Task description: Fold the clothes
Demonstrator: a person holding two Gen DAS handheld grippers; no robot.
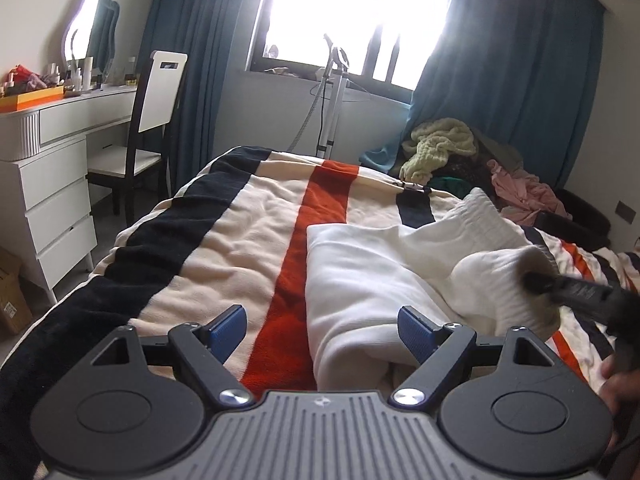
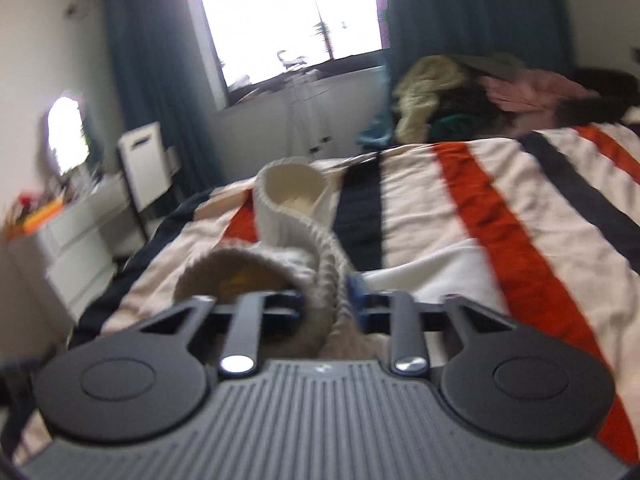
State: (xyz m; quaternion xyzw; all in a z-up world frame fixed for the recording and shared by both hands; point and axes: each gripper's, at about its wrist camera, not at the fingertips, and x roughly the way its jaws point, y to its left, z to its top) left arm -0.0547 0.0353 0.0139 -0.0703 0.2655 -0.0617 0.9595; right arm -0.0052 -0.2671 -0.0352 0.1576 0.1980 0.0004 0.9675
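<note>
Garment: a white sweater (image 1: 360, 276) lies on the striped blanket (image 1: 224, 240) of the bed, just right of the blanket's orange stripe (image 1: 316, 216).
Long axis: the folded body runs along the orange stripe, from the near edge toward the window (image 1: 352, 12).
Sleeve: one ribbed cuff (image 1: 516, 280) is raised off the body on the side away from the stripe, its opening turned toward the right claw.
Right claw (image 2: 326, 300): its blue pads are pressed onto ribbed knit of the sweater; the view is blurred, and the claw points toward the window.
Left claw (image 1: 322, 330): spread wide, gripping nothing, low over the near end of the sweater, one pad over the orange stripe and one over the white cloth.
Hand (image 1: 618, 386): partly seen beside the right claw's handle.
Background: a heap of clothes (image 1: 460, 152) lies past the blanket's far corner.
</note>
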